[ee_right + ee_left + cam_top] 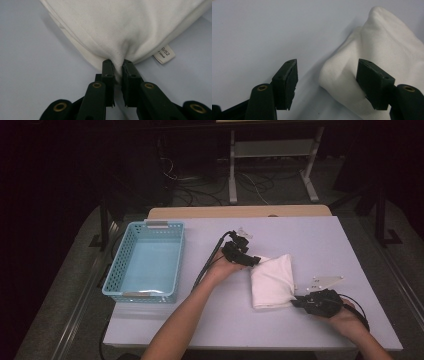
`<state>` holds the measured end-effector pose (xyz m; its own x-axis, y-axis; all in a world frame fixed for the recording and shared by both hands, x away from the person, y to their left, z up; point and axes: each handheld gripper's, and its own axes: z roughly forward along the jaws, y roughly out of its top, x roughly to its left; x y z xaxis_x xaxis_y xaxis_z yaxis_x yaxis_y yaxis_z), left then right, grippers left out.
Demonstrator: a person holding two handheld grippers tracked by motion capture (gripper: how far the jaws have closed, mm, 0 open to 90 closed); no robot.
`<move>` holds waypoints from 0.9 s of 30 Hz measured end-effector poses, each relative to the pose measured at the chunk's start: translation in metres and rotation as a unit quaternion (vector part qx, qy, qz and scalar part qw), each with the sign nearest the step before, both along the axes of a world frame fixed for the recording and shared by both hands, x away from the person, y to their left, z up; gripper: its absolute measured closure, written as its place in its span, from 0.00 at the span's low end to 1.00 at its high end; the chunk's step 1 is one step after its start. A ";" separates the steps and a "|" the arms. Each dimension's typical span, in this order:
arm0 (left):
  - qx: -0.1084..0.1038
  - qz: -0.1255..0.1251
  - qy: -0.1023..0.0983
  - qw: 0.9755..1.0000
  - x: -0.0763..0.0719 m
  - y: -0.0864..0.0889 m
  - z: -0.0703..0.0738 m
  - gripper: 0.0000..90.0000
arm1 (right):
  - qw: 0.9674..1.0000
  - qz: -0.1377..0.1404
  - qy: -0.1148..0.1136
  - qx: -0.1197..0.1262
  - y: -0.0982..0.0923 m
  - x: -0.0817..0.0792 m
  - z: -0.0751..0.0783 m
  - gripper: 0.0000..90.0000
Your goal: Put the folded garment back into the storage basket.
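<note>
White folded cloth point(272, 281) lies on the pale table point(320, 240), right of centre, well apart from the blue basket point(146, 261) at the table's left side.

Right gripper point(299, 302) sits at the cloth's near right corner, roughly 5 o'clock of the cloth in the high view. In the right gripper view its jaws stand nearly together, a bunched hem of the cloth point(120, 27) pinched between the pads. Fabric fans out from the pinch toward 12 o'clock. A small sewn label point(164, 54) with printed digits lies at about 2 o'clock from the jaw tips, flat on the table.

Left gripper point(256, 261) is at the cloth's far left corner, about 10 o'clock of the cloth. In the left gripper view its jaws stand partly apart. A raised fold of the cloth point(372, 55) rests against the inner face of the jaw on the right of that view; the other jaw stands clear of the fabric, bare table under it. The left gripper point(327, 77) has no closed grip on the fabric.

Each forearm enters from 6 o'clock in the high view; a cable trails from the left gripper toward 7 o'clock.
</note>
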<state>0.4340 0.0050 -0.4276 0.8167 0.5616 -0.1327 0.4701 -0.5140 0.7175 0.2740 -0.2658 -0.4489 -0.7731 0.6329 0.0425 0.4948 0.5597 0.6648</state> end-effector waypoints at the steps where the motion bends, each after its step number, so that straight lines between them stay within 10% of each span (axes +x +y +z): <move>1: 0.002 -0.002 0.003 1.000 0.000 0.000 -0.001 0.38 | 1.000 0.000 0.000 0.000 0.000 0.000 0.000 0.89; 27: -0.038 -0.016 0.066 0.997 0.005 0.012 -0.024 0.59 | 1.000 0.000 0.000 -0.003 0.001 0.000 0.000 0.89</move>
